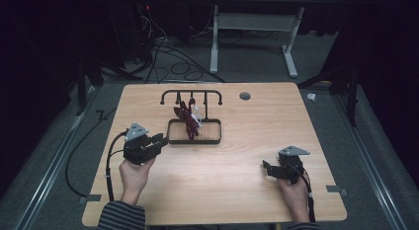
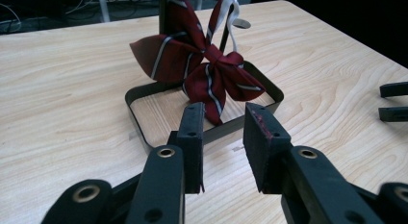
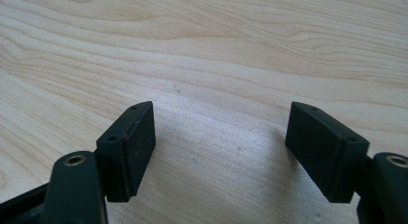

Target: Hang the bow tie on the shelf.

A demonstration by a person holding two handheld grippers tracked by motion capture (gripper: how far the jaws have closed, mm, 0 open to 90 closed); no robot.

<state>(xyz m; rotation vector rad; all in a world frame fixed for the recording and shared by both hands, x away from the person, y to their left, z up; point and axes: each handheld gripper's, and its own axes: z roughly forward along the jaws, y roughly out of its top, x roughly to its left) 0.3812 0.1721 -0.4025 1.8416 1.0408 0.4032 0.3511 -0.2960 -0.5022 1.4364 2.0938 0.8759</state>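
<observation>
Wooden table (image 1: 237,161) from the high view: black rack (image 1: 191,116) with tray base near the far middle, dark red bow tie (image 1: 187,119) hanging on it down into the tray. Left gripper (image 1: 160,140) just beside the tray's left edge, right gripper (image 1: 267,167) well apart over bare wood.

Left gripper view: left gripper (image 2: 223,142) part open, empty, aimed at the striped bow tie (image 2: 202,72) just beyond; tray rim (image 2: 139,123) in between, white cord (image 2: 230,12) above.

Right gripper view: right gripper (image 3: 219,142) spread wide, empty, above bare table (image 3: 216,51).
</observation>
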